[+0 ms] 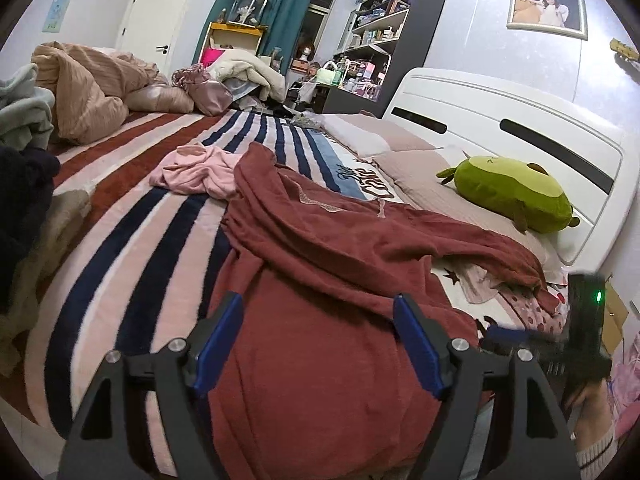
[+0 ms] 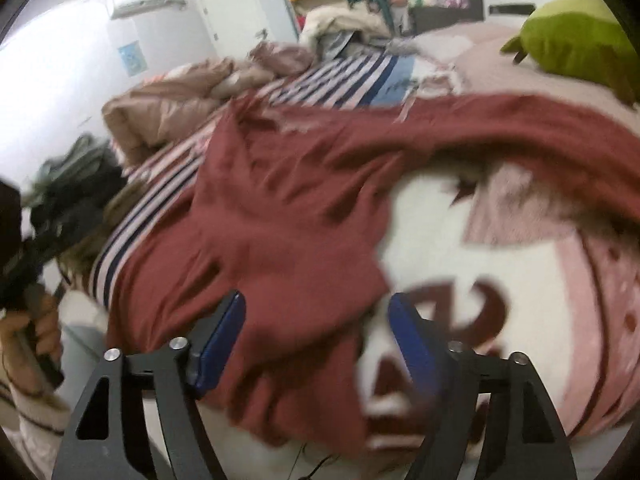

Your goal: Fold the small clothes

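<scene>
A dark red garment lies spread and rumpled on the bed, one part stretching right toward the pillows. My left gripper is open just above its near part, blue pads wide apart and not pressing the cloth. In the blurred right wrist view the same red garment fills the middle. There my right gripper is open over the garment's near edge, with cloth between the pads but not pinched. A crumpled pink garment lies farther back on the bed.
The striped blanket covers the bed. A green plush toy rests by the white headboard. A beige duvet is heaped at the far left, with dark and grey clothes piled at the left edge. Shelves stand behind.
</scene>
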The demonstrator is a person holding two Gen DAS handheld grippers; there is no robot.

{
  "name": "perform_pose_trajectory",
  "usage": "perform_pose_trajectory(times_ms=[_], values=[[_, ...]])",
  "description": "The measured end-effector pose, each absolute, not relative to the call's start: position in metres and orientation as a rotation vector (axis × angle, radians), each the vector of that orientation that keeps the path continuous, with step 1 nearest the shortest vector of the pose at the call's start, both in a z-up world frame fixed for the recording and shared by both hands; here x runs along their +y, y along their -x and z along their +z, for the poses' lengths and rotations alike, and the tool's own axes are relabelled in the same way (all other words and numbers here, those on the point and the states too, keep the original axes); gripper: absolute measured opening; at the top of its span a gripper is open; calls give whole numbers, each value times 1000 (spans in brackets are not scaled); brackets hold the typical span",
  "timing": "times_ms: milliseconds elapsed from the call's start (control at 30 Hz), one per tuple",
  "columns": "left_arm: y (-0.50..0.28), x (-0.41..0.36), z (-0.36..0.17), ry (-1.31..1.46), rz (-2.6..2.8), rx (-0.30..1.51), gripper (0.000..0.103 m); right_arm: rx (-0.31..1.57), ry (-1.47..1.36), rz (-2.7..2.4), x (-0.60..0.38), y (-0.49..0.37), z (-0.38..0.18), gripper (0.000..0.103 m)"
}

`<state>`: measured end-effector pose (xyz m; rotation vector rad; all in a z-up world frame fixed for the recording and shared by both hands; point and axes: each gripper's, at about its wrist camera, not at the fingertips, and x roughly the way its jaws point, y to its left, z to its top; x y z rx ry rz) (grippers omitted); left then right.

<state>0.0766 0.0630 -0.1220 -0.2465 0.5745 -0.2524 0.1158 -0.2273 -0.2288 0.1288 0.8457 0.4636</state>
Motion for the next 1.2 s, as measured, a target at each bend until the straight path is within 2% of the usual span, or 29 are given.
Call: perform_pose_trajectory(times_ms=[133, 267, 433, 500, 533, 567, 700, 800, 867, 933, 967, 1100, 1200], values=[[-74, 57, -119, 234, -261, 571, 76, 864, -12, 454, -193, -104, -246, 75], [-68, 53, -115, 221, -261, 562, 76, 805, 28, 299, -188, -103, -248, 72], [-63, 53, -112, 208, -246, 550, 79, 770, 38, 209, -203, -104, -241, 33], [-62, 54, -112, 216, -252, 548, 79, 781, 45, 165, -211, -103, -244, 22], [-61, 55, -112, 219, -257, 546, 79, 778, 35, 150, -216, -103, -244, 9], [-60, 55, -112, 221, -260, 544, 79, 773, 19, 137, -221, -102, -244, 3], [-58, 55, -110, 220, -264, 537, 79, 684, 19, 106, -228, -93, -229, 3], [-55, 58, -109, 226, -264, 528, 79, 697, 36, 164, -226, -90, -217, 3], [-53, 60, -108, 233, -264, 521, 79, 749, 11, 248, -223, -88, -217, 21], [-52, 62, -108, 239, -263, 517, 80, 735, -19, 284, -218, -82, -217, 76], [-51, 64, -109, 242, -263, 516, 80, 725, -24, 292, -215, -80, -218, 82], [-51, 67, -111, 252, -253, 522, 81, 739, -25, 297, -196, -90, -234, 81], [-47, 71, -110, 253, -244, 516, 81, 719, -35, 222, -191, -108, -243, 76]])
